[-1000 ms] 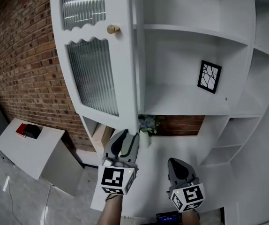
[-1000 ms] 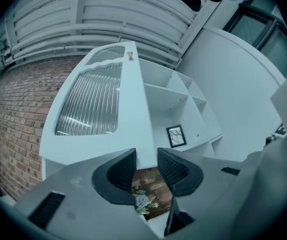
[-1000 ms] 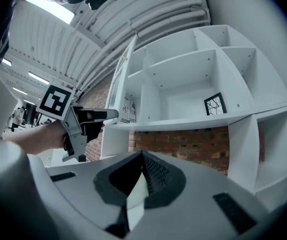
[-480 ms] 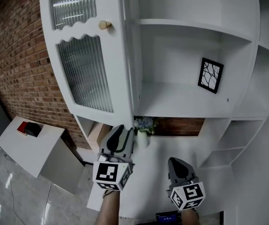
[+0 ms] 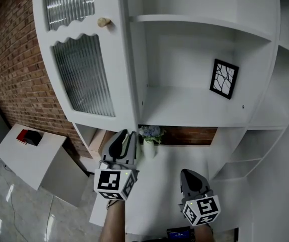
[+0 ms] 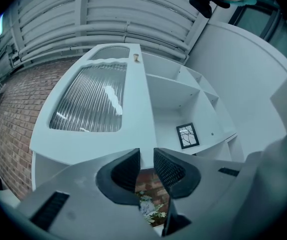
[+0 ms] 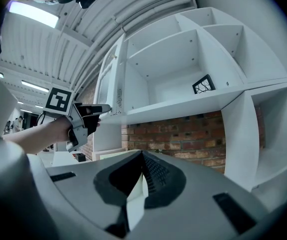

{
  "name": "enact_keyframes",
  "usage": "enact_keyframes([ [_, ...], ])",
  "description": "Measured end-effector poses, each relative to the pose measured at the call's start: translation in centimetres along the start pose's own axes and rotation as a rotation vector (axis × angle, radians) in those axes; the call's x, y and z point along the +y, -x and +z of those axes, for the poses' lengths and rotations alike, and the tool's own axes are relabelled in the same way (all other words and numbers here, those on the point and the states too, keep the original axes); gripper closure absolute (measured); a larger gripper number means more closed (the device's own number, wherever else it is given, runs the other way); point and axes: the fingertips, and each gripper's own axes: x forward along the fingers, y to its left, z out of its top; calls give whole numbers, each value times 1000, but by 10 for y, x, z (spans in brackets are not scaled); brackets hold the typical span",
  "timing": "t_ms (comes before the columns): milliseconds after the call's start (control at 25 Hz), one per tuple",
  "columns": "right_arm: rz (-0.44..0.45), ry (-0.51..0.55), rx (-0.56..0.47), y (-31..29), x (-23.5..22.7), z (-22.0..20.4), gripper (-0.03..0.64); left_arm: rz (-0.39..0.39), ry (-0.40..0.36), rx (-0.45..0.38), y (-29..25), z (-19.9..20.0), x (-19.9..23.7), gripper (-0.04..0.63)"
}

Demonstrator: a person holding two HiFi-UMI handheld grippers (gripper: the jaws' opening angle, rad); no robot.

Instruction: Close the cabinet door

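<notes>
The white cabinet door [image 5: 84,74] with ribbed glass and a brass knob [image 5: 103,22] stands at the left of the open shelves, close to the cabinet front. My left gripper [image 5: 127,134] sits at the door's lower right corner. In the left gripper view its jaws [image 6: 146,156] stand a narrow gap apart, with the door's [image 6: 91,109] bottom edge in that gap. The right gripper view shows the left gripper [image 7: 103,108] touching that corner. My right gripper [image 5: 189,174] hangs lower right, shut and empty [image 7: 142,176].
A framed black picture [image 5: 224,78] leans on the middle shelf. A small vase of flowers [image 5: 149,135] stands in the niche below, just right of my left gripper. A brick wall [image 5: 13,59] runs on the left, with a low white table [image 5: 44,160] holding a red-and-black object [image 5: 27,136].
The door's lower corner and my left gripper moved left and up together, and the door's side edge shows less. The right gripper stayed in place.
</notes>
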Motion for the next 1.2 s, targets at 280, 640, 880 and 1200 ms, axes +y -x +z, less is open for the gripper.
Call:
enact_keyframes([
  [280,-13,2,4,2,4,0,615,-25,-12,-30,3,4,-2,533],
  [640,-66,58,-14,11,47,10,615,-94,17,27,58,-7,-6,559],
  [880,-104,79,-30,20,94,17,615,-84,55,80,108,-18,18,575],
  [1200,-139,88,-31,32,141,18,615,-131,137,95,160,-24,42,575],
])
